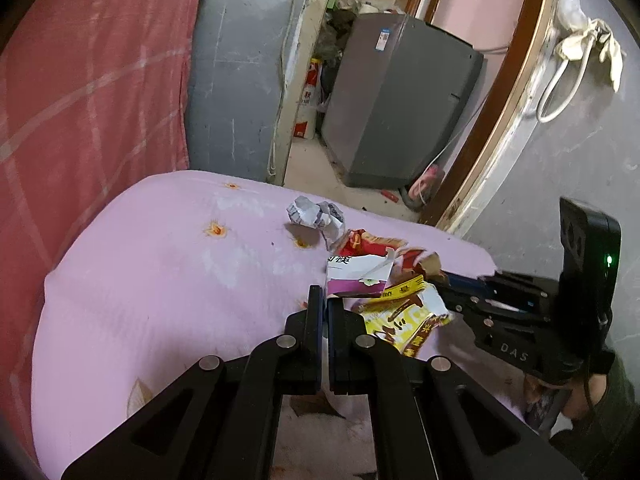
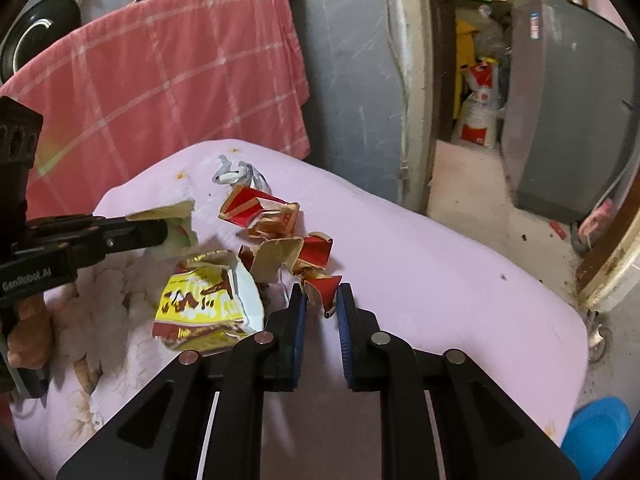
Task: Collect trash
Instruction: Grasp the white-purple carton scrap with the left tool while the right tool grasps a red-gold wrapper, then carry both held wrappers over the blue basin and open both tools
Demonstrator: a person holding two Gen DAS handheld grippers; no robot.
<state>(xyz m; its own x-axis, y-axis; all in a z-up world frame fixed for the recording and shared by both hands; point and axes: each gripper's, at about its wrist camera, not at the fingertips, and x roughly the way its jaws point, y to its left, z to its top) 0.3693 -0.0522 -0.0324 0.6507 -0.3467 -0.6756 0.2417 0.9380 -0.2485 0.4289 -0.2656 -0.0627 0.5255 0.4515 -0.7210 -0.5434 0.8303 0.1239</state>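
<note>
- Trash lies in a loose heap on a pink bed cover (image 1: 160, 280), toward its far right corner.
- Yellow snack bag (image 2: 208, 300): crumpled, brown and red print, white inside showing at the torn top. Lies flat on the cover at the near side of the heap.
- Torn red-and-gold carton (image 2: 260, 212): several ragged pieces, tan cardboard on the inner faces, strung from mid-heap toward the right claw.
- Crumpled grey-white paper (image 1: 316, 216): a wad at the far end of the heap, just beyond the red pieces.
- White-and-purple carton piece (image 1: 356, 276): printed face, torn edge, lifted a little off the cover.
- Left claw (image 1: 324, 300): jaws clenched, pinching the lower edge of the white-and-purple piece.
- Right claw (image 2: 322, 300): blue pads closed on a red carton scrap (image 2: 324, 286); the scrap stands upright between them.
- Left wrist view only: the printed face of the white-and-purple piece; the right claw comes in from the right with a green light on its body; a grey appliance (image 1: 396, 100) stands past the doorway.
- Right wrist view only: the tan back of the left claw's piece; a hand (image 2: 28, 340) on the left claw's handle; a blue object (image 2: 596, 428) on the floor at lower right.
- Both views: a pink checked cloth (image 2: 168, 80) hangs behind the bed.
</note>
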